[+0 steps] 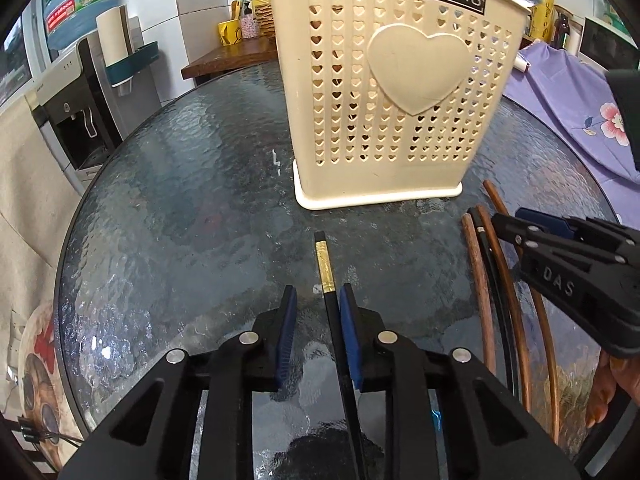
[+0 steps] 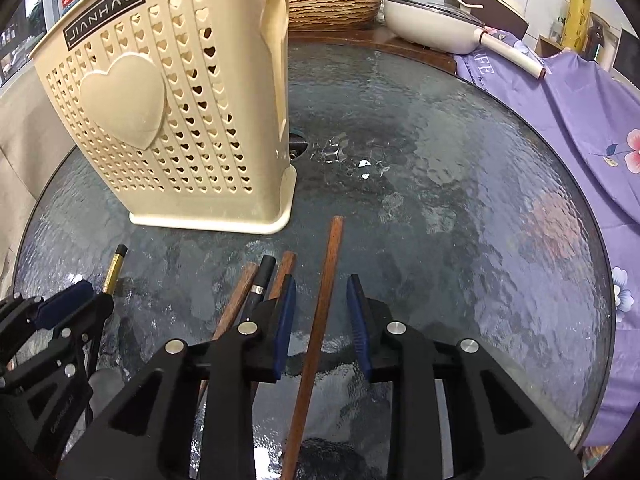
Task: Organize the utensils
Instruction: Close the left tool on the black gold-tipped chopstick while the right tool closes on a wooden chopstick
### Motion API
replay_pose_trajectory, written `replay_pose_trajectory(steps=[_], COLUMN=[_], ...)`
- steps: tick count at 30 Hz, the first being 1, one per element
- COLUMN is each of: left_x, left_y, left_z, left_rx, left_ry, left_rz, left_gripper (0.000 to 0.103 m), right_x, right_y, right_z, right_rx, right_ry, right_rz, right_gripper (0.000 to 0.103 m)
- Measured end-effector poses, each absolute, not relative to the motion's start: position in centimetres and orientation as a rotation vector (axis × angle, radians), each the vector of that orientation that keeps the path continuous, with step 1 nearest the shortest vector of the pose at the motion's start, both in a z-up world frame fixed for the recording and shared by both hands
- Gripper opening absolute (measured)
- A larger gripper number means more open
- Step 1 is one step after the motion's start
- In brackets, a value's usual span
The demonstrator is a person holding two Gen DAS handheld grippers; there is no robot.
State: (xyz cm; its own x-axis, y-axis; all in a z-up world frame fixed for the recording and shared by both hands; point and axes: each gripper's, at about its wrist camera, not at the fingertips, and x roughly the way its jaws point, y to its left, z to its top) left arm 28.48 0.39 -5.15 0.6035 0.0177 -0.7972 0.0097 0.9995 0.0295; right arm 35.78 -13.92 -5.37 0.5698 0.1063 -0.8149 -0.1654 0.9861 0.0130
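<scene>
1. Pickup step, both sides. Holder (image 1: 384,92) stands on the glass table (image 1: 180,200) at 12 o'clock of both grippers.
2. Left gripper (image 1: 318,300): released, straddling the black chopstick (image 1: 325,264); stick sits against the right pad, gold band just past the tips.
3. Right gripper (image 2: 322,292): released, straddling a brown chopstick (image 2: 326,280). Three more sticks (image 2: 256,280) lie at its 10 o'clock.
4. Next, likely: clench both, lift, tip upright, drop into the holder's top.
5. Risk: thin sticks may slip or pivot on glass.
</scene>
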Motion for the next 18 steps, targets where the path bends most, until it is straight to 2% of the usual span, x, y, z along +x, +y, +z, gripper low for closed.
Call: replay_pose_trajectory(steps=[6, 12, 18], left_x=[28.2, 28.1, 27.9], left_y=[0.3, 0.2, 0.0], left_z=[-5.1, -5.1, -5.1], left_rx=[0.029, 0.038, 0.04], left_ry=[0.93, 0.931, 0.932], left_rz=[-0.004, -0.009, -0.013], left_gripper=[0.019, 0.009, 0.008], right_x=[36.9, 36.7, 36.1], right_y=[-13.5, -12.8, -13.2], right_z=[-5.3, -5.4, -5.5], right_rx=[-0.067, -0.09, -0.071], right_ry=[0.956, 0.949, 0.947], right_rz=[0.157, 0.177, 0.193], right_gripper=[0.023, 0.009, 0.007])
